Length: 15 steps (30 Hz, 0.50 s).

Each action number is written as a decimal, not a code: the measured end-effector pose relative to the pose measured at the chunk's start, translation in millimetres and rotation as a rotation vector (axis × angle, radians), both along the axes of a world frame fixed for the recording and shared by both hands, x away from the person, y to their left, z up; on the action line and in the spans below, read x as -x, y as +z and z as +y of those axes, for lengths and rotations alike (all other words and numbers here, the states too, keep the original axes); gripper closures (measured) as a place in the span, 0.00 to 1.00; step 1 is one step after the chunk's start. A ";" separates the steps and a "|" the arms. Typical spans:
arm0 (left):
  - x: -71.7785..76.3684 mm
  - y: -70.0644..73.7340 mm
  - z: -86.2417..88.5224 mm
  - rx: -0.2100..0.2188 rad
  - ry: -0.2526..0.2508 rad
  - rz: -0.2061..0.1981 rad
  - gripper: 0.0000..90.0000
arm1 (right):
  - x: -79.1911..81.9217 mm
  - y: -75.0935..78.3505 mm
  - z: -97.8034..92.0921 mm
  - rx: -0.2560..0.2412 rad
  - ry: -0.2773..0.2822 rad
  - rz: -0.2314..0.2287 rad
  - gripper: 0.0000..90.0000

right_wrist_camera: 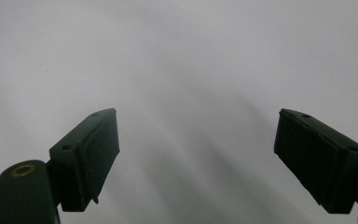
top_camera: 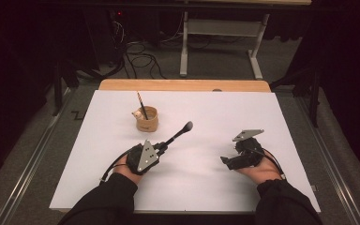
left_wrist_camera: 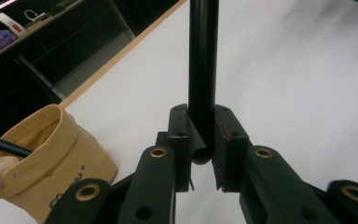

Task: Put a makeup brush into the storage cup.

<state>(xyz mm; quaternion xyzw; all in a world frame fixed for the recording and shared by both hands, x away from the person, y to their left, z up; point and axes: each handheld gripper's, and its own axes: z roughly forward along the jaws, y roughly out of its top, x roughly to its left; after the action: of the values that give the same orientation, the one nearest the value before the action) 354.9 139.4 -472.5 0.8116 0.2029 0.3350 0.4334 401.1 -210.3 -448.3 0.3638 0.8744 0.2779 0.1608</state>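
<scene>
Left gripper (top_camera: 161,149) has its jaws clamped on the handle end of a black brush (top_camera: 180,132), which sticks out fwd and to the right, bulbous tip up off the white tabletop (top_camera: 215,187). Just beside it, to the left and further back, sits a tan cup (top_camera: 147,119) w/ a striped pencil (top_camera: 141,104) standing in it. Right gripper (top_camera: 232,157) is well apart on the right side, jaws spread wide, nothing btwn them, over bare tabletop.

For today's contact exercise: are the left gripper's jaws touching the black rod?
Touching: the left gripper view shows the left gripper with both jaws pressed against the black rod.
</scene>
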 end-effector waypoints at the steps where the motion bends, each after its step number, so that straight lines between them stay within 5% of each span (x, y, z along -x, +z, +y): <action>1: -0.2 -0.1 0.1 0.003 0.001 0.002 0.88 | 0.6 -1.9 -0.5 -0.010 -0.007 -0.012 0.17; 15: -4.2 -1.1 6.2 0.058 0.032 0.043 0.88 | 19.0 -11.6 -19.3 -0.213 -0.068 -0.151 0.17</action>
<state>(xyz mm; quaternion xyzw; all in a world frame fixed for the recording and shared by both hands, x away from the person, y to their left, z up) 359.1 145.6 -473.6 0.8024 0.2349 0.3185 0.4467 382.1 -229.7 -459.9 0.3862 0.8126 0.3901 0.1960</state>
